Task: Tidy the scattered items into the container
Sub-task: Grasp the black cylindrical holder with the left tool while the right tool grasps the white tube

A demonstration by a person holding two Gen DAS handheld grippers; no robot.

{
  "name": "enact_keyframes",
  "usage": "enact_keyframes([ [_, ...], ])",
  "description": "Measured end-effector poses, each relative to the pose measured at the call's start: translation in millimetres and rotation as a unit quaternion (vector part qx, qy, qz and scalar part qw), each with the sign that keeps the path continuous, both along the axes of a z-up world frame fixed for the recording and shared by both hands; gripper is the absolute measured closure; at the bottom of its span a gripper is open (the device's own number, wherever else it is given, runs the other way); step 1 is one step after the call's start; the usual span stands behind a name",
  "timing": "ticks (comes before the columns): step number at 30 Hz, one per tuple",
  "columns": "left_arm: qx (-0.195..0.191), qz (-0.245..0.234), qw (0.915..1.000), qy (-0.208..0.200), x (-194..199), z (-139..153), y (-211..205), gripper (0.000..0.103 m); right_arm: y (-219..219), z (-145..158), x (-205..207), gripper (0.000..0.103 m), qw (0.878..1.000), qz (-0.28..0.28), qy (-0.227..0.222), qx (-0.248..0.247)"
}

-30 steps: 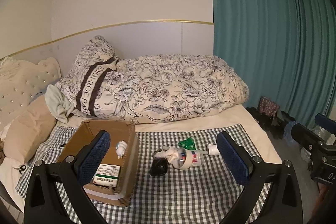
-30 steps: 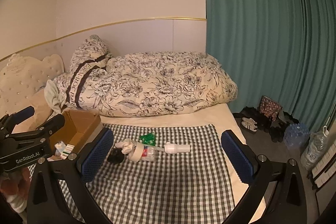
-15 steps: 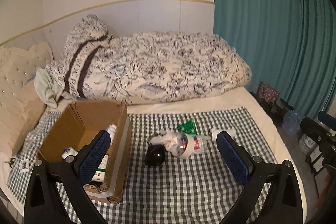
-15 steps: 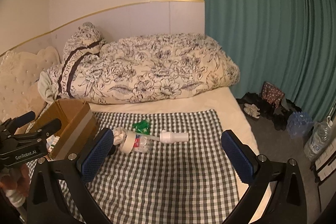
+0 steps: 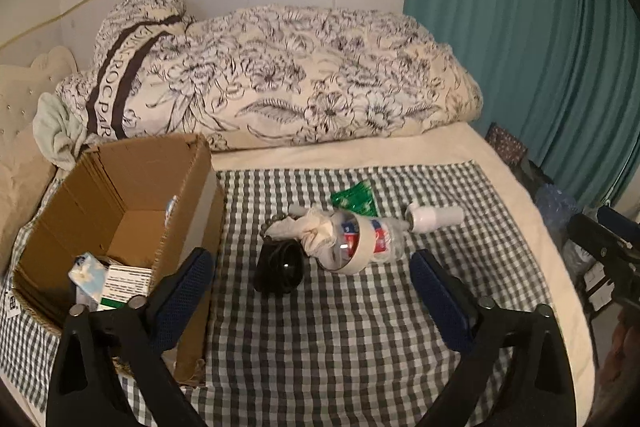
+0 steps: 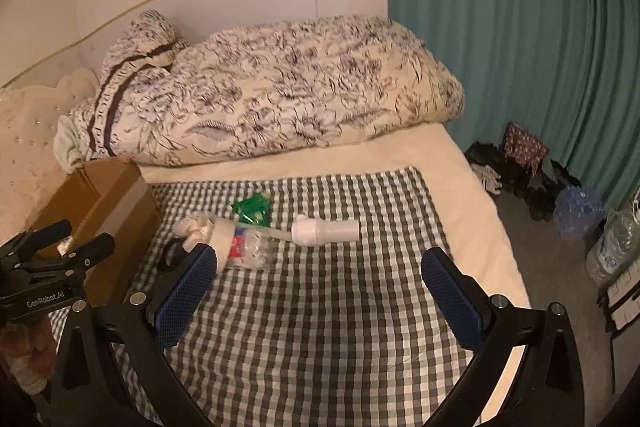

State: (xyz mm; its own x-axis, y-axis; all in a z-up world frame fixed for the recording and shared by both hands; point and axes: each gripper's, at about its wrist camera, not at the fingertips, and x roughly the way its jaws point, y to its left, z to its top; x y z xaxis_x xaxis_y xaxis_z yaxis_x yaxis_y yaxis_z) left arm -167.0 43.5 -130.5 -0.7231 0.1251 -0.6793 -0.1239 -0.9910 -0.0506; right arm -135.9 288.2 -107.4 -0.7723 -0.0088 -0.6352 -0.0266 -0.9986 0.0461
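Note:
An open cardboard box stands at the left of the checked cloth, with a green-and-white carton and a tissue pack inside. Right of it lie a black round thing, a crumpled white rag, a tape roll around a clear bottle, a green packet and a white tube. My left gripper hovers just short of this pile, its jaws wide and closing with nothing between them. My right gripper stands open short of the white tube.
A rolled floral duvet and pillows fill the far side of the bed. A teal curtain hangs at the right. Shoes and water bottles sit on the floor beyond the bed's right edge.
Both grippers have sunk and come forward over the checked cloth, so the box and the pile look nearer and are seen more from above.

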Motion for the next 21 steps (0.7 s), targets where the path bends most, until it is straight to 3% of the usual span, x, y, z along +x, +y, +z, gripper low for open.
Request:
enact_keyframes([
  [21, -0.01, 0.035, 0.9969, -0.07, -63.2, -88.9, -2.8, 0.009, 19.3, -80.5, -68.2, 0.0, 0.998, -0.001, -0.055, -0.02],
])
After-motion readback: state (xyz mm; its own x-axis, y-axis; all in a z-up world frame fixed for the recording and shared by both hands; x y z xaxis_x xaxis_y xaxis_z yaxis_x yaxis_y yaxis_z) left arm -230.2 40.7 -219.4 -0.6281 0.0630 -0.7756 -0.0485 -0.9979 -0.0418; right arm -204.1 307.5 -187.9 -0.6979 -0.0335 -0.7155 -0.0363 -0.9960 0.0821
